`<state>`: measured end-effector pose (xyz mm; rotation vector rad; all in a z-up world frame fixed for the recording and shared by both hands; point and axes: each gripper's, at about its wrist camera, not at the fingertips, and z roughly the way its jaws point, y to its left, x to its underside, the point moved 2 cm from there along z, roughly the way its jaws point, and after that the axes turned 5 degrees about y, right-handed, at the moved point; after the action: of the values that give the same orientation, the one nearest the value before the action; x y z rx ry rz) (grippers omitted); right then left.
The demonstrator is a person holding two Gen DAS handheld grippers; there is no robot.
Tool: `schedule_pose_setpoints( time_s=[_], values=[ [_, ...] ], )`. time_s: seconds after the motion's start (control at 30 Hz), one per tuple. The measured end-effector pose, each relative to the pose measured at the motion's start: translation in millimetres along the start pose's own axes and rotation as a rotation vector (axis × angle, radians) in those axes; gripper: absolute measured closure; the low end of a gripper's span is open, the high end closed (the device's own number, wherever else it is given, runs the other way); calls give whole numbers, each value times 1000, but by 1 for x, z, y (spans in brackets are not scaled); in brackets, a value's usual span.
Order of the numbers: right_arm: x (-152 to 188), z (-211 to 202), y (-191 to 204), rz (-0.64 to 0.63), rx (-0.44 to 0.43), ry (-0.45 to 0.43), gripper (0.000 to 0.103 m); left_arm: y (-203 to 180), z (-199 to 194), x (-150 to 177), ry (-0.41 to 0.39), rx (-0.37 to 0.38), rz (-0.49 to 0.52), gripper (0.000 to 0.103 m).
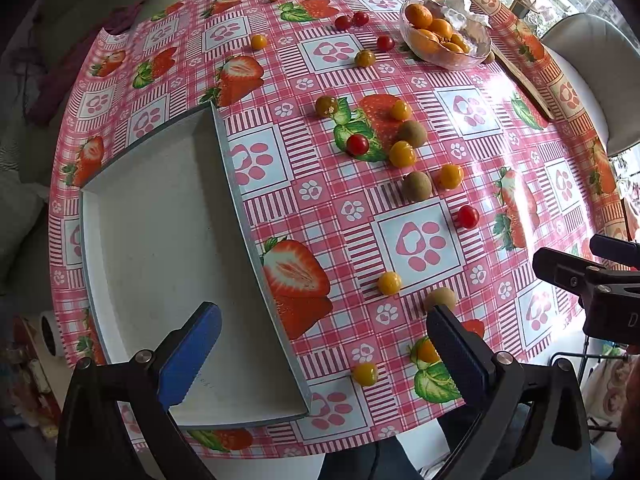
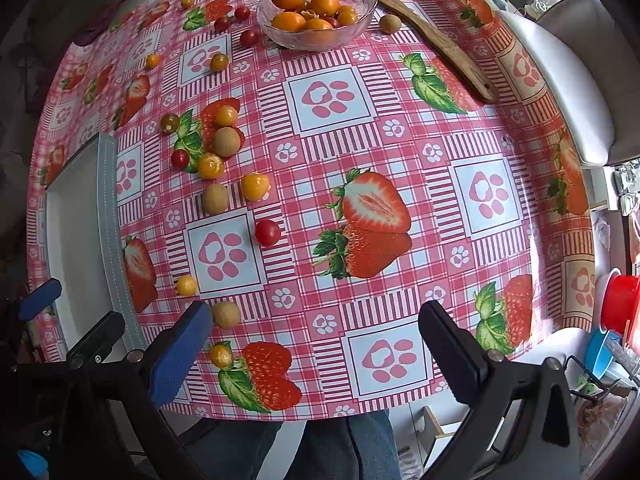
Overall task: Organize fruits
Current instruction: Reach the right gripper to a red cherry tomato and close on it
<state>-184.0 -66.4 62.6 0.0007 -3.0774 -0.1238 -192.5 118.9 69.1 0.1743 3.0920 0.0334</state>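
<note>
tray [image 1: 160, 220] runs lengthwise away; left gripper [image 1: 320, 360] and right gripper [image 2: 316, 348] both spread, empty.

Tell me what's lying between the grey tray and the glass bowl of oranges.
Loose small fruits on the tablecloth separate the tray from the bowl, per the left wrist view.

My left camera looks down over the tray [image 1: 160, 220]; my right faces mid-table. Both share the glass bowl [image 2: 316, 38] and scattered fruit.

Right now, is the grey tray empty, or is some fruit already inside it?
Empty. The grey tray shows only its bare floor in the left wrist view; the fruits lie outside it, on the tablecloth.
</note>
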Motion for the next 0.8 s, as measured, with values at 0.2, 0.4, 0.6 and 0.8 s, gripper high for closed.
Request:
schedule_pose_setpoints(
  time_s=[0.2, 0.4, 0.6, 0.8],
  values=[
    [1, 3, -6, 6, 5, 10, 0, -5, 9, -3, 5, 1, 5, 0],
    [-6, 11, -7, -3, 12, 18, 0, -14, 23, -10, 4, 3, 14, 0],
    [-21, 23, -3, -21, 13, 22, 1, -23, 42, -13, 8, 0, 29, 0],
    [-35, 40, 4, -51, 0, 41, 13, -25, 60, -13, 23, 1, 23, 0]
  ],
)
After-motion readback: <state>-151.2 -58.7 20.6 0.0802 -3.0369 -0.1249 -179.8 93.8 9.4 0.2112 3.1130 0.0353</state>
